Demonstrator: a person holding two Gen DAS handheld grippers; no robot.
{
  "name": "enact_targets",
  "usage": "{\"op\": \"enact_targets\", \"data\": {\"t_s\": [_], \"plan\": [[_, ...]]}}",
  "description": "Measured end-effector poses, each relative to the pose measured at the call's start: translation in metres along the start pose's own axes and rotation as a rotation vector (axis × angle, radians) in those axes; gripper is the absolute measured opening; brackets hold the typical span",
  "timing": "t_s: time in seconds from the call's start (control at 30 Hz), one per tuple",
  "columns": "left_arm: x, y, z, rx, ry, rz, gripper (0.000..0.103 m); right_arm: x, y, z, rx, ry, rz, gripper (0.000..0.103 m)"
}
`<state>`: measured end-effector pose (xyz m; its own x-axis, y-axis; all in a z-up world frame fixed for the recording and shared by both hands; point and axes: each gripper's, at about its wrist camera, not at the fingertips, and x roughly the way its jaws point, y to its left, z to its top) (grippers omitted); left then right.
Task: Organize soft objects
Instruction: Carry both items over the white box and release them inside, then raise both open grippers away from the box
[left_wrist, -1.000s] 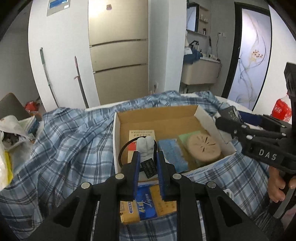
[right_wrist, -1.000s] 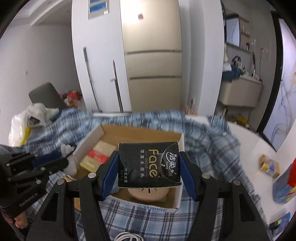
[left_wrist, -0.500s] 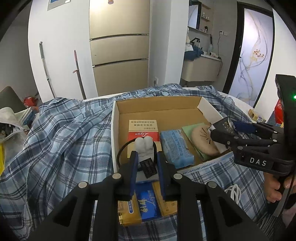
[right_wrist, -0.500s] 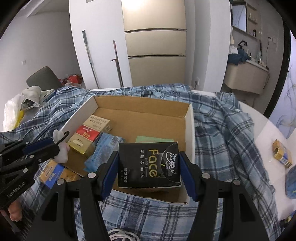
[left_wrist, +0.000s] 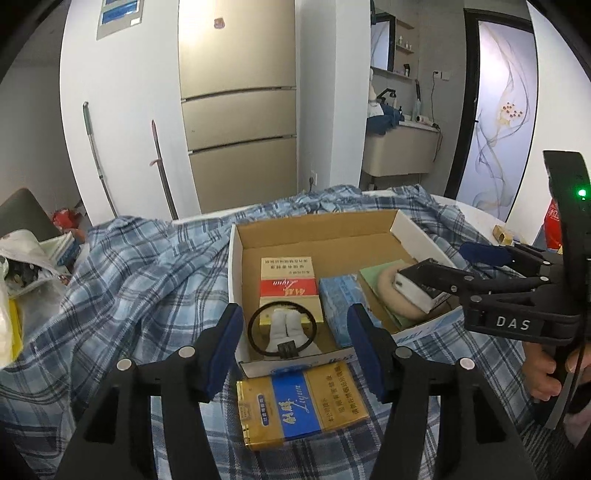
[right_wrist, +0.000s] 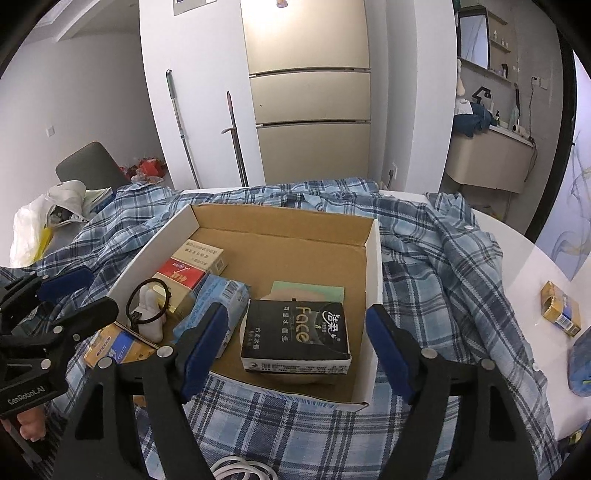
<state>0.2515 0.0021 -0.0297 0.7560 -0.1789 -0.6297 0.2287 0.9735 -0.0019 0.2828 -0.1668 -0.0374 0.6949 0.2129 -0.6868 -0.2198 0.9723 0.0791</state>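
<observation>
An open cardboard box (left_wrist: 233, 266) (right_wrist: 373, 273) sits on a blue plaid cloth. In its near-left corner lies a white plush toy with a black ring (left_wrist: 285, 332) (right_wrist: 149, 314). My left gripper (left_wrist: 295, 349) is opening just in front of it, and its pads stand clear of the toy. A black "Face" tissue pack (right_wrist: 295, 334) (left_wrist: 415, 293) rests on a tan round cushion (left_wrist: 389, 301) in the box's near-right part. My right gripper (right_wrist: 297, 343) is opening around the pack without touching it.
Also inside the box are a red-and-cream pack (left_wrist: 288, 282), a blue tissue pack (left_wrist: 338, 306) and a green pad (left_wrist: 373, 273). A yellow-and-blue pack (left_wrist: 303, 402) lies outside the front wall. On the white table to the right lies a small yellow box (right_wrist: 561, 310). Bags (right_wrist: 40, 221) pile up at left.
My left gripper has let go of the plush toy, which now lies in the box. My right gripper has set the black tissue pack down on the cushion and spread off it.
</observation>
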Motion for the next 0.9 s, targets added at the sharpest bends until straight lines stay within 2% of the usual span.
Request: {"op": "enact_targets", "data": {"t_s": [0.2,0.3,0.6,0.7,0.8,0.9], "plan": [[-0.043,0.001,0.016,-0.019,-0.092,-0.003,0.061,-0.019,0.0,0.008,0.016,-0.035,0.013,0.076],[-0.07,-0.004,0.023,-0.006,-0.15,-0.008,0.061,-0.035,0.001,0.015,0.029,-0.052,-0.017,0.076],[-0.146,-0.022,0.025,0.014,-0.289,-0.025,0.062,-0.117,0.015,0.019,0.012,-0.213,-0.015,0.081],[-0.166,-0.023,0.02,0.004,-0.334,-0.017,0.07,-0.138,0.019,0.014,0.013,-0.244,-0.007,0.082],[-0.183,-0.023,0.011,-0.004,-0.391,0.0,0.089,-0.156,0.021,0.006,0.024,-0.269,-0.002,0.083],[-0.192,-0.024,0.001,-0.001,-0.416,0.005,0.089,-0.172,0.025,-0.004,0.029,-0.304,-0.025,0.085]]}}
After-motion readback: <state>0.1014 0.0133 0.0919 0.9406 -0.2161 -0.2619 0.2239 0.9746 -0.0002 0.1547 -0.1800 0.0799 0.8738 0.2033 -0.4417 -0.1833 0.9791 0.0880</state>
